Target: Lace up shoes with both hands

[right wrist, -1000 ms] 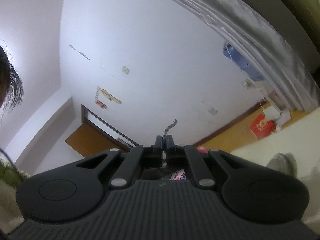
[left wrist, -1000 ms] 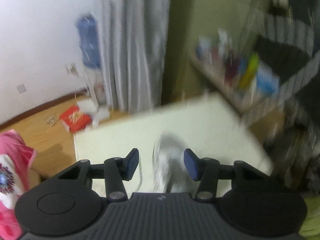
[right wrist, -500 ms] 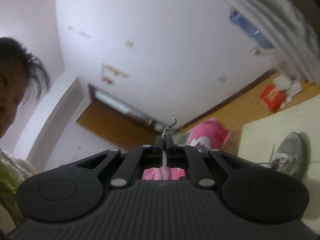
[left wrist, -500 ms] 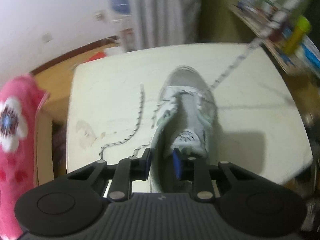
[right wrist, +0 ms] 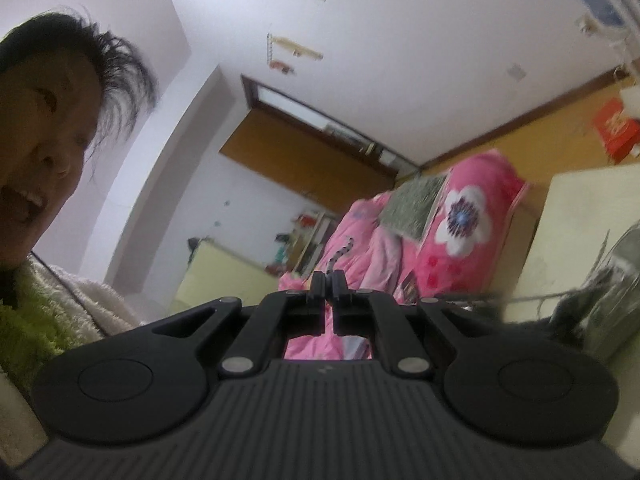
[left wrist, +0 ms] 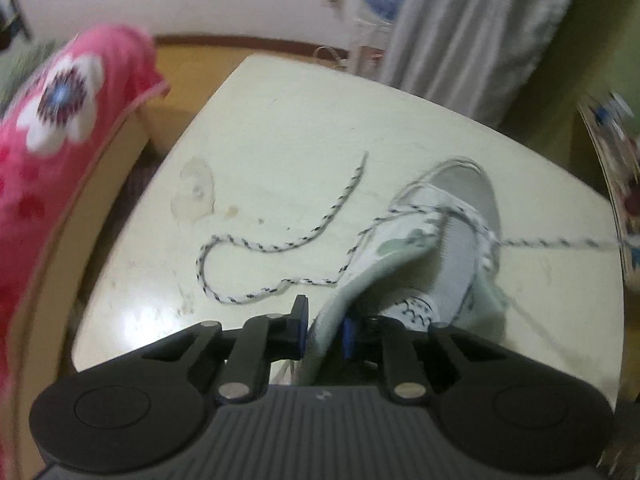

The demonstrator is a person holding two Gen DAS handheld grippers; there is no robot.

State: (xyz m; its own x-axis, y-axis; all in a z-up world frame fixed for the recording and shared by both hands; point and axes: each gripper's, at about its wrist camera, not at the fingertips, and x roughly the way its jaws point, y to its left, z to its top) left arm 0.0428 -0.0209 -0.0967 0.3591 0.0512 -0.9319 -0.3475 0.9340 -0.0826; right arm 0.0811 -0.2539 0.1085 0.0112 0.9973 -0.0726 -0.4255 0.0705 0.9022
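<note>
A grey and white shoe [left wrist: 440, 248] lies on the cream table [left wrist: 300, 120], toe pointing away. My left gripper [left wrist: 324, 332] points down at its heel end; the jaws are closing with the shoe's side wall between the blue pads, which touch it. One black-flecked white lace end [left wrist: 280, 246] curls loose on the table to the left. The other lace strand [left wrist: 560, 242] runs taut off to the right. My right gripper [right wrist: 329, 280] is shut on that lace, whose tip [right wrist: 340, 254] sticks out above the fingers. The shoe [right wrist: 616, 280] is blurred at the right wrist view's right edge.
A pink flowered blanket [left wrist: 52, 120] lies over a bed left of the table. Grey curtains [left wrist: 460, 32] hang behind it, and a cluttered shelf [left wrist: 616, 168] stands on the right. A person's head [right wrist: 48, 120] is close on the right wrist view's left. A red box [right wrist: 614, 128] sits on the floor.
My left gripper dropped onto the shoe, rolled, and its jaws narrowed from wide open around the shoe's side wall. The right gripper swung round, still pinching the lace.
</note>
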